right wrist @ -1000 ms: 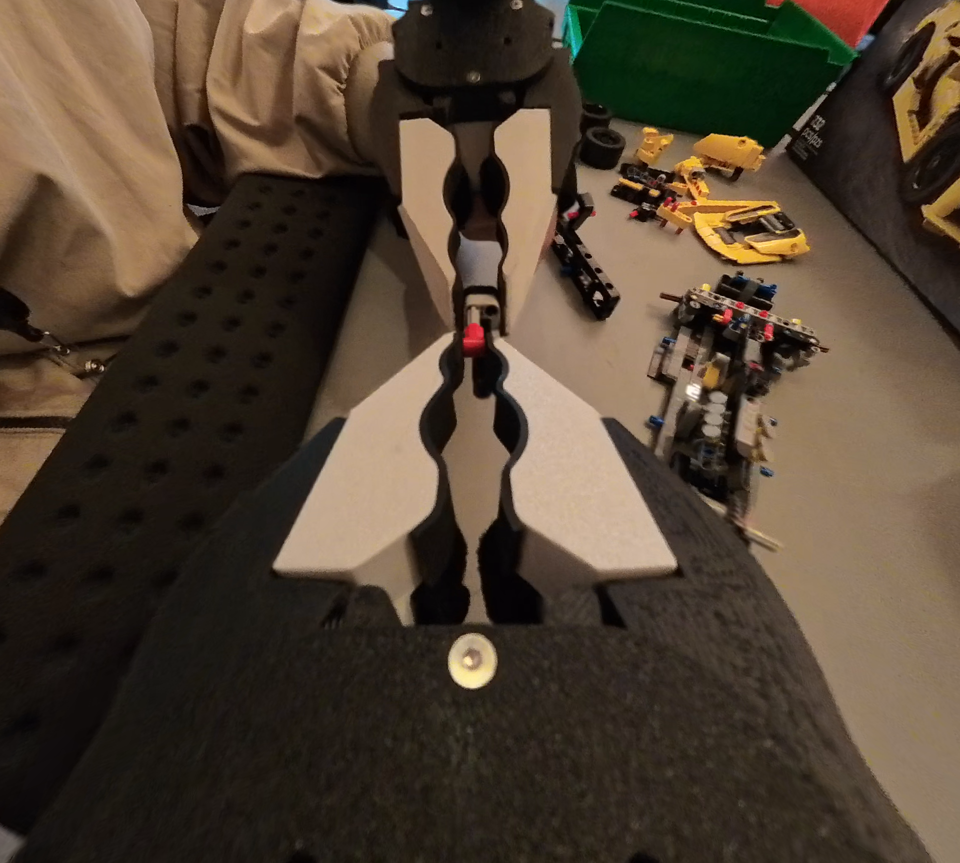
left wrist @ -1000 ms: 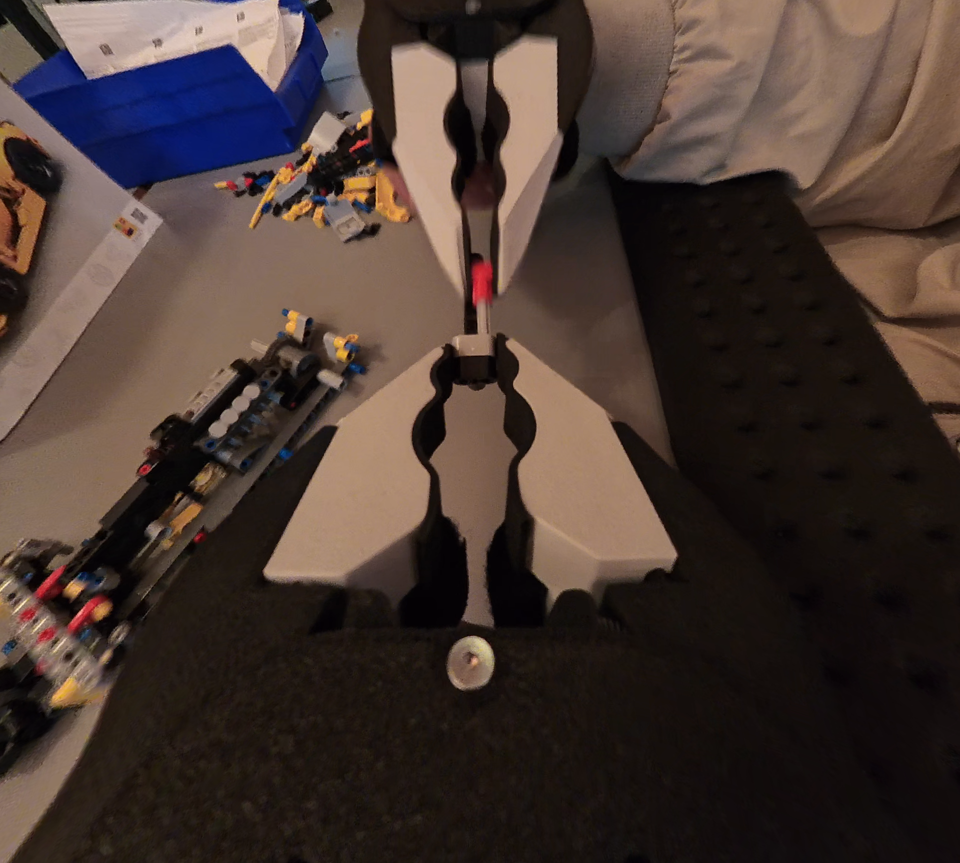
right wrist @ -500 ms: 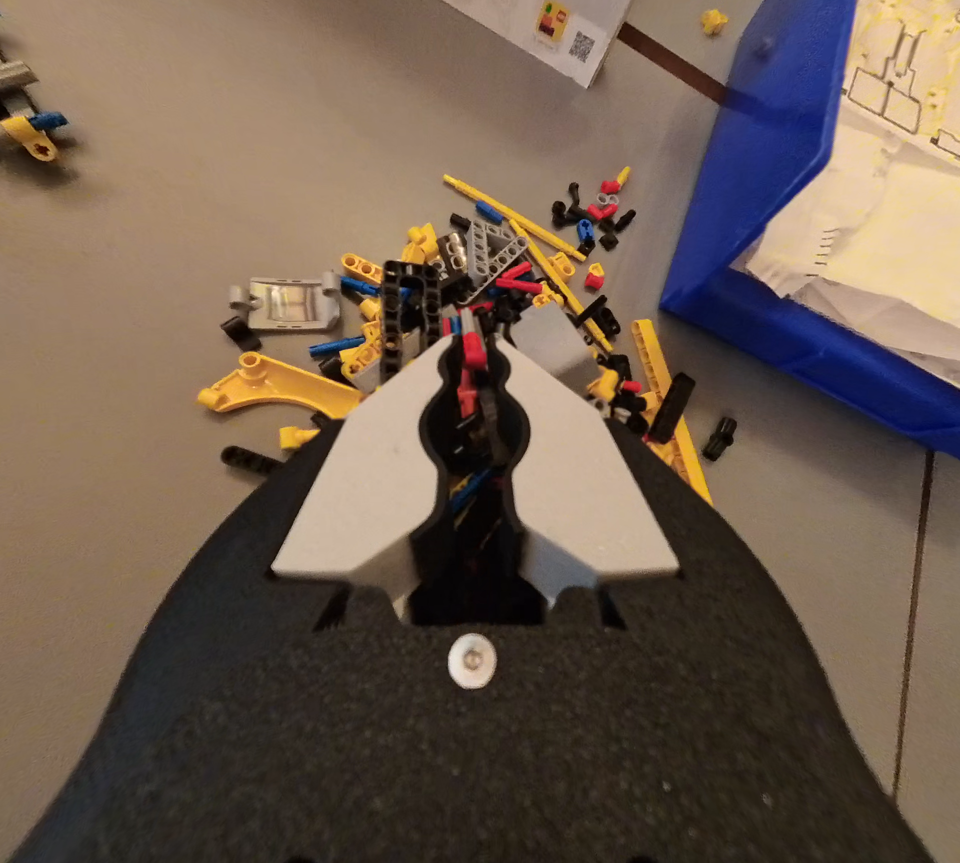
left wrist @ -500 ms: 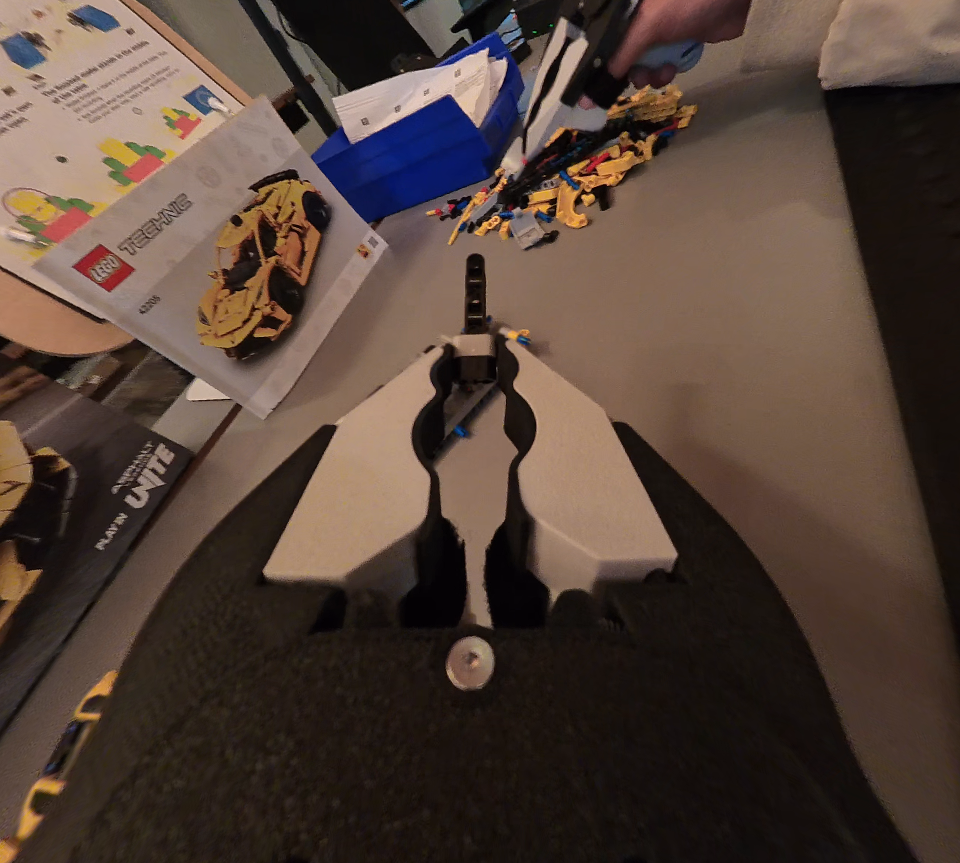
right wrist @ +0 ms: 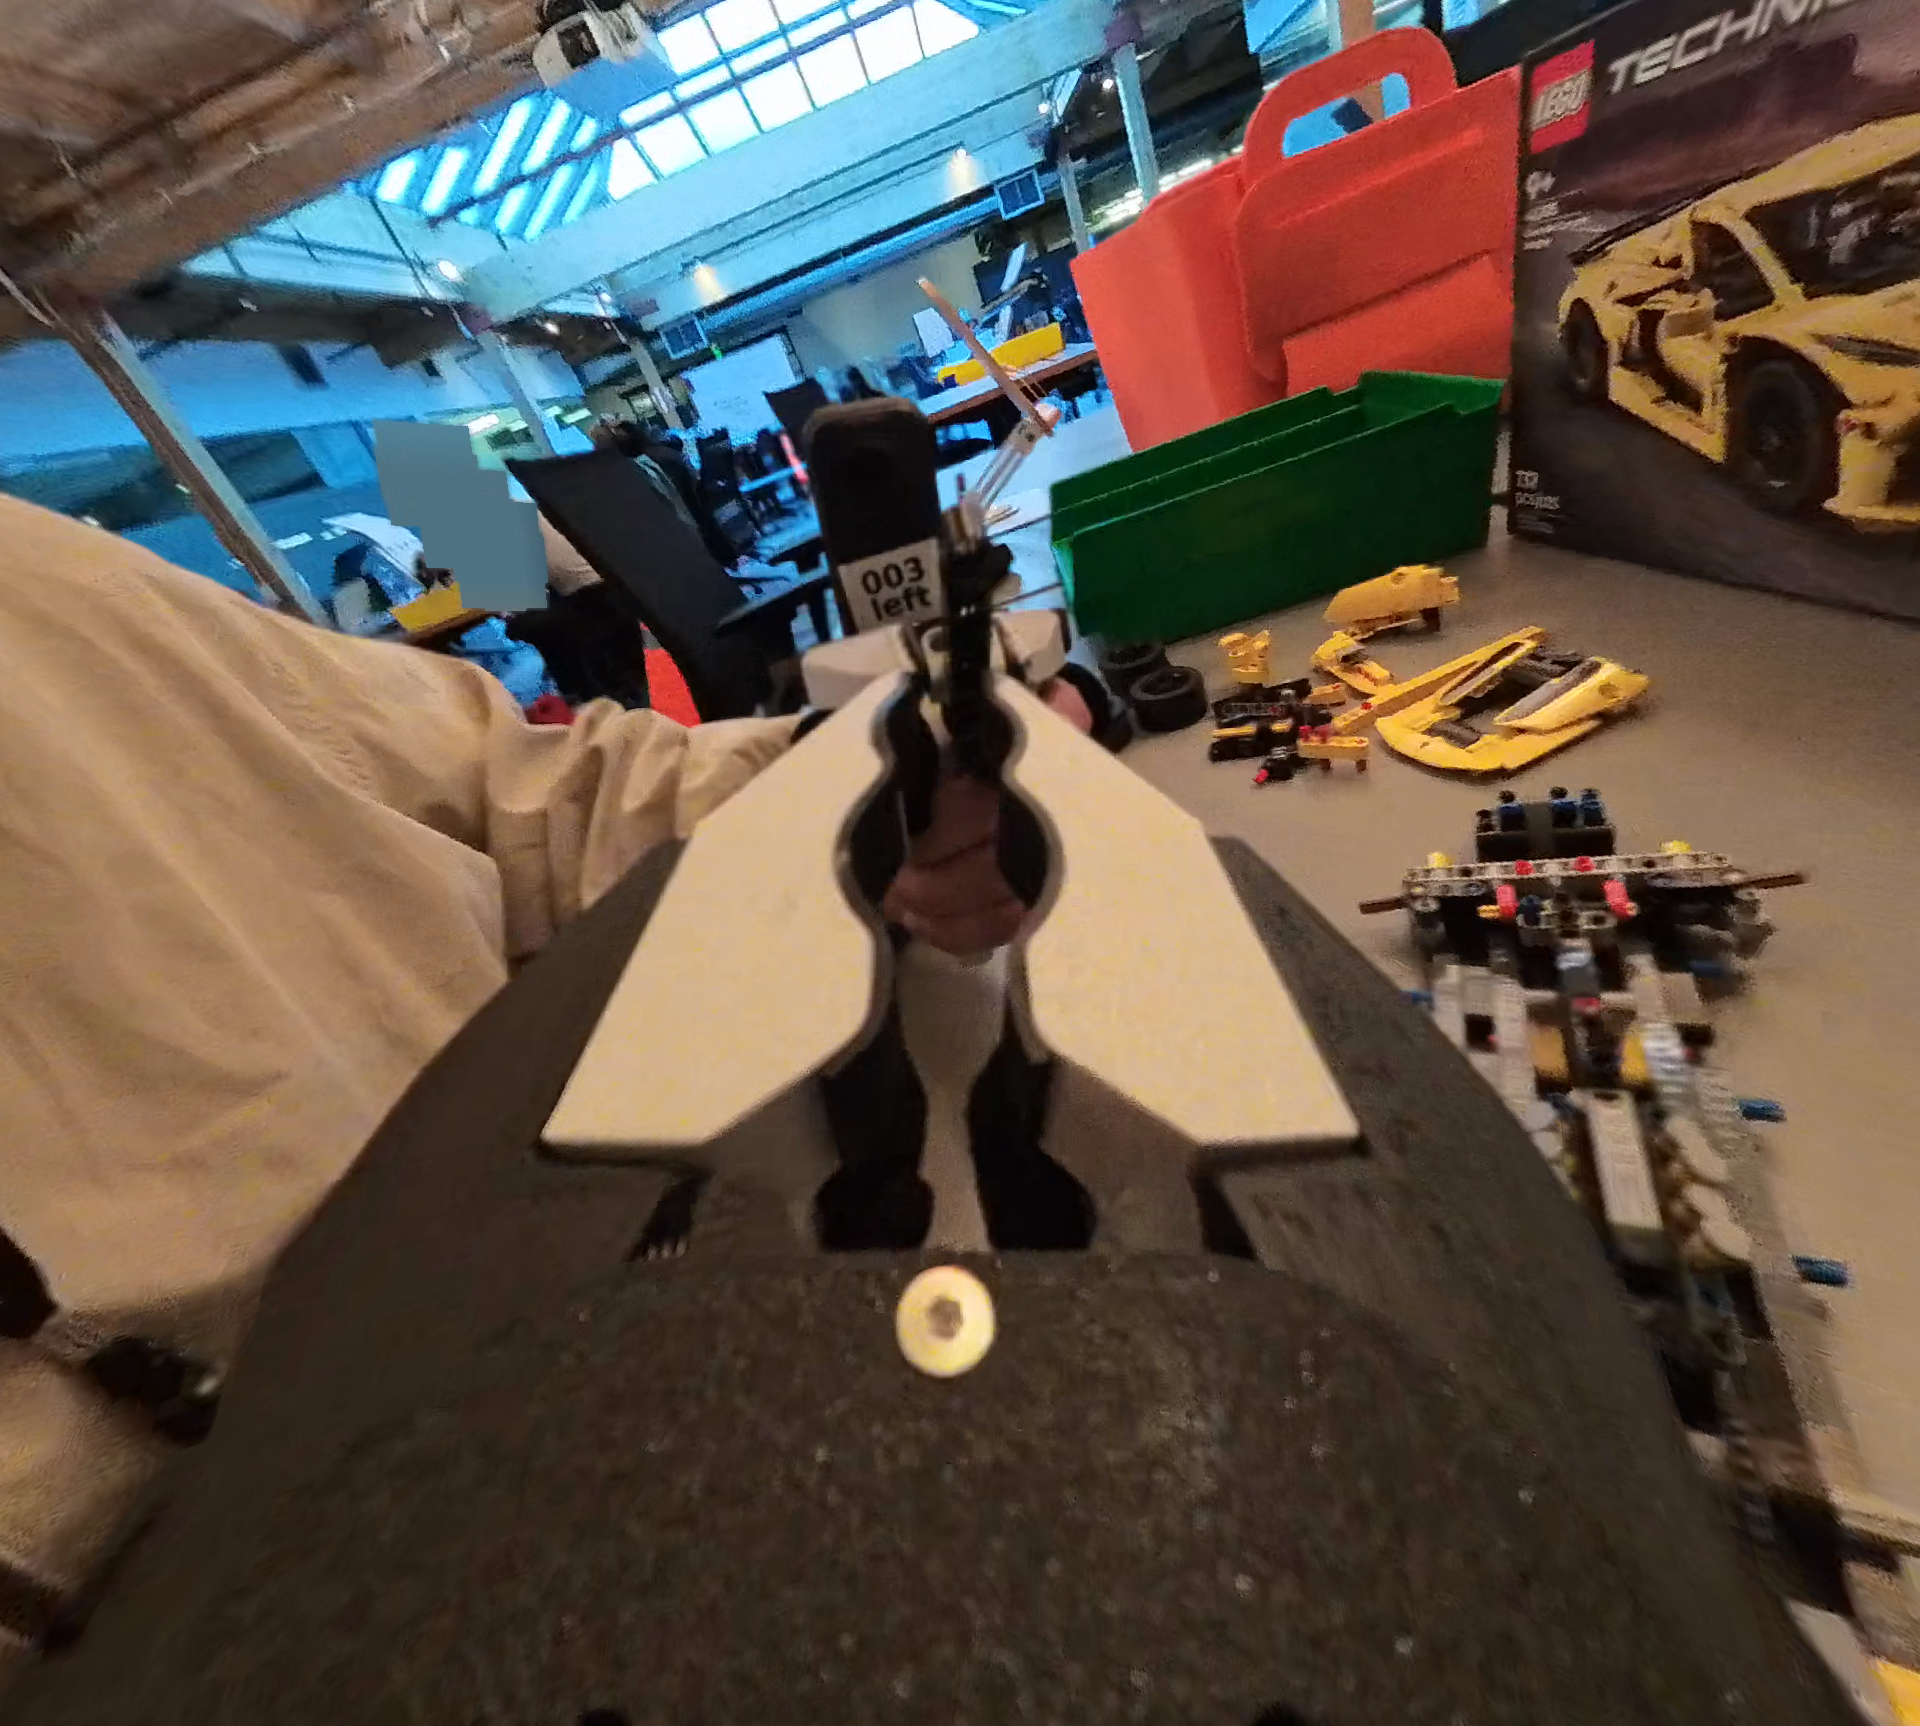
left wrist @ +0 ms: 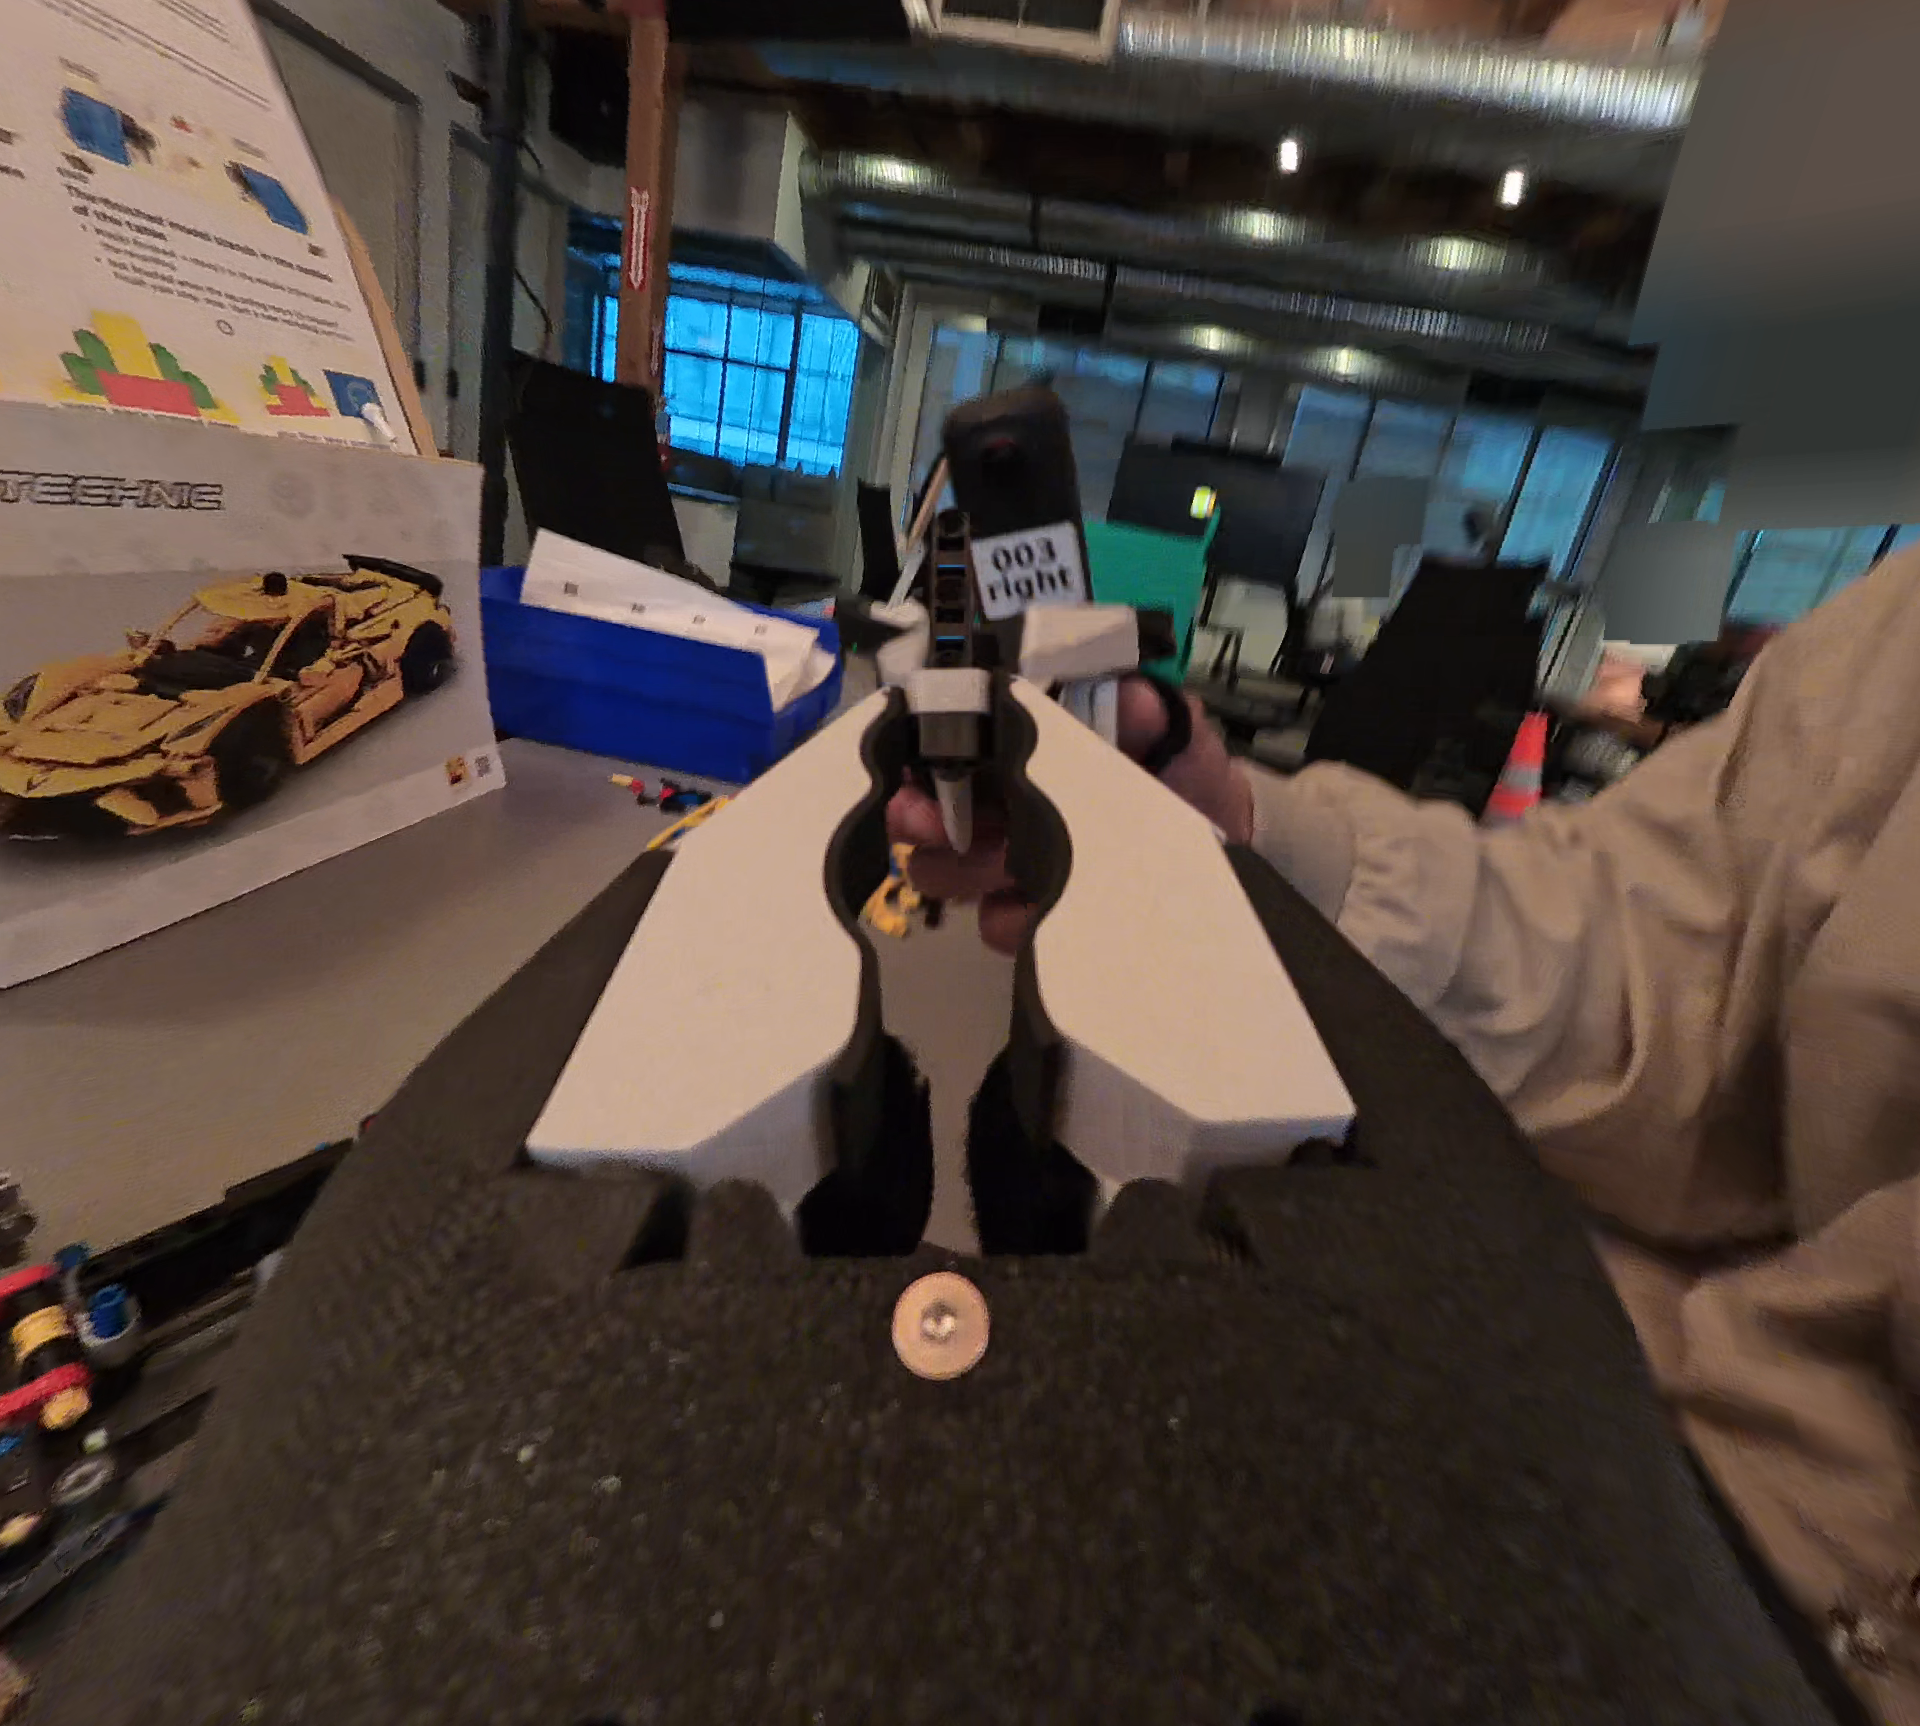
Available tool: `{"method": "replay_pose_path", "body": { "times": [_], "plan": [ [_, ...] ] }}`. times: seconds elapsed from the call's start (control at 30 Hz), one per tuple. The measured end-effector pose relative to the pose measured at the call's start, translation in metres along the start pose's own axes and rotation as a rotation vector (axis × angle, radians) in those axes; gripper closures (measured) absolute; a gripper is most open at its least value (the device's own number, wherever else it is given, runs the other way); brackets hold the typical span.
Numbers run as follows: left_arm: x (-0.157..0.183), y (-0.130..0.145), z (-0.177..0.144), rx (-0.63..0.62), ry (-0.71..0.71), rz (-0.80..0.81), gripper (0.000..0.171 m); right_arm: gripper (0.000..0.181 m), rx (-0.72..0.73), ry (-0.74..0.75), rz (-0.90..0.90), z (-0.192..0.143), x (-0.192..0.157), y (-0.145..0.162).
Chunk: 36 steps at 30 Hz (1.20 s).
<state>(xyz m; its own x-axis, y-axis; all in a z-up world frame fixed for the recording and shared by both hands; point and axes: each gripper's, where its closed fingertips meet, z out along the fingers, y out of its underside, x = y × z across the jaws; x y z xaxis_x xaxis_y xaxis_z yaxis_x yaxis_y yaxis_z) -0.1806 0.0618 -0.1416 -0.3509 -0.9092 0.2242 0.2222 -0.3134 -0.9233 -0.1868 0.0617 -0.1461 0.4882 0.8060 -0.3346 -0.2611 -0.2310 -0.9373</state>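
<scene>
My left gripper is raised off the table and shut on a small grey connector with a black holed beam standing up from it. My right gripper is also raised and shut on a slim black piece that sticks up past its tips. The two grippers face each other with their tips close together. Each view shows the other gripper's black camera housing just beyond, with a hand and a beige sleeve behind. I cannot tell whether the two pieces touch.
Left wrist view: a booklet showing a yellow car, a blue bin with papers, part of a built chassis. Right wrist view: a green bin, an orange case, a set box, yellow panels, black wheels, a chassis.
The right gripper has left the loose pile on the table, risen with a black piece and turned toward the left gripper. The left gripper has tilted up to face it, still holding its piece.
</scene>
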Motion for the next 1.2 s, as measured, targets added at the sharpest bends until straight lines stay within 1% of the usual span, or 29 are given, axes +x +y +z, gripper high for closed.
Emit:
{"method": "replay_pose_path", "body": {
  "times": [0.03, 0.07, 0.1, 0.17, 0.2, 0.27, 0.33, 0.4, 0.47, 0.5, 0.53, 0.6, 0.63, 0.73, 0.77, 0.8, 0.87, 0.9, 0.97, 1.07, 1.13, 1.2],
  "plan": [
    [-0.004, -0.008, 0.002, 0.038, 0.024, -0.090, 0.156, 0.181, -0.005, 0.027, -0.053, 0.000, 0.004, -0.006],
    [-0.007, -0.014, 0.006, 0.054, 0.060, -0.179, 0.156, 0.181, 0.010, 0.050, -0.093, 0.000, 0.008, -0.018],
    [-0.012, -0.018, 0.013, 0.049, 0.075, -0.232, 0.156, 0.181, 0.049, 0.062, -0.109, -0.001, 0.013, -0.036],
    [-0.023, -0.030, 0.026, 0.044, 0.060, -0.252, 0.156, 0.181, 0.056, 0.055, -0.106, -0.002, 0.024, -0.060],
    [-0.030, -0.036, 0.033, 0.040, 0.053, -0.270, 0.156, 0.179, 0.070, 0.057, -0.076, -0.004, 0.032, -0.069],
    [-0.044, -0.043, 0.043, 0.038, 0.061, -0.344, 0.156, 0.167, 0.105, 0.005, 0.027, -0.010, 0.041, -0.082],
    [-0.055, -0.042, 0.047, 0.073, 0.080, -0.479, 0.156, 0.156, 0.190, -0.009, 0.114, -0.014, 0.052, -0.088],
    [-0.058, -0.026, 0.048, 0.060, 0.087, -0.555, 0.156, 0.156, 0.239, 0.026, 0.138, -0.015, 0.065, -0.077],
    [-0.062, -0.004, 0.045, 0.047, 0.062, -0.564, 0.156, 0.156, 0.249, 0.025, 0.174, -0.015, 0.072, -0.056],
    [-0.062, 0.006, 0.044, 0.041, 0.068, -0.577, 0.156, 0.164, 0.257, 0.018, 0.197, -0.015, 0.074, -0.046],
    [-0.063, 0.014, 0.043, 0.048, 0.073, -0.589, 0.156, 0.172, 0.234, 0.031, 0.227, -0.016, 0.078, -0.038],
    [-0.070, 0.027, 0.041, 0.065, 0.041, -0.624, 0.156, 0.174, 0.143, 0.080, 0.235, -0.018, 0.087, -0.024],
    [-0.075, 0.030, 0.041, 0.058, 0.022, -0.648, 0.156, 0.173, 0.119, 0.103, 0.242, -0.023, 0.093, -0.020],
    [-0.084, 0.034, 0.040, 0.023, -0.012, -0.601, 0.156, 0.175, 0.095, 0.116, 0.375, -0.028, 0.102, -0.015],
    [-0.085, 0.034, 0.040, 0.026, -0.001, -0.617, 0.156, 0.175, 0.100, 0.111, 0.386, -0.029, 0.102, -0.015],
    [-0.086, 0.035, 0.039, 0.024, 0.002, -0.626, 0.156, 0.175, 0.089, 0.114, 0.392, -0.030, 0.103, -0.013],
    [-0.085, 0.037, 0.039, -0.002, -0.011, -0.584, 0.156, 0.175, 0.076, 0.124, 0.377, -0.032, 0.103, -0.012],
    [-0.082, 0.037, 0.037, -0.015, 0.003, -0.565, 0.155, 0.175, 0.102, 0.123, 0.382, -0.034, 0.103, -0.016],
    [-0.076, 0.035, 0.035, -0.039, 0.048, -0.560, 0.146, 0.175, 0.128, 0.115, 0.397, -0.041, 0.104, -0.022],
    [-0.075, 0.031, 0.034, -0.032, 0.025, -0.511, 0.146, 0.175, 0.110, 0.123, 0.375, -0.043, 0.104, -0.022],
    [-0.074, 0.028, 0.034, -0.027, 0.023, -0.500, 0.146, 0.175, 0.120, 0.089, 0.392, -0.042, 0.099, -0.024],
    [-0.074, 0.028, 0.034, -0.029, 0.025, -0.506, 0.151, 0.174, 0.123, 0.070, 0.414, -0.042, 0.098, -0.024]
  ]
}}
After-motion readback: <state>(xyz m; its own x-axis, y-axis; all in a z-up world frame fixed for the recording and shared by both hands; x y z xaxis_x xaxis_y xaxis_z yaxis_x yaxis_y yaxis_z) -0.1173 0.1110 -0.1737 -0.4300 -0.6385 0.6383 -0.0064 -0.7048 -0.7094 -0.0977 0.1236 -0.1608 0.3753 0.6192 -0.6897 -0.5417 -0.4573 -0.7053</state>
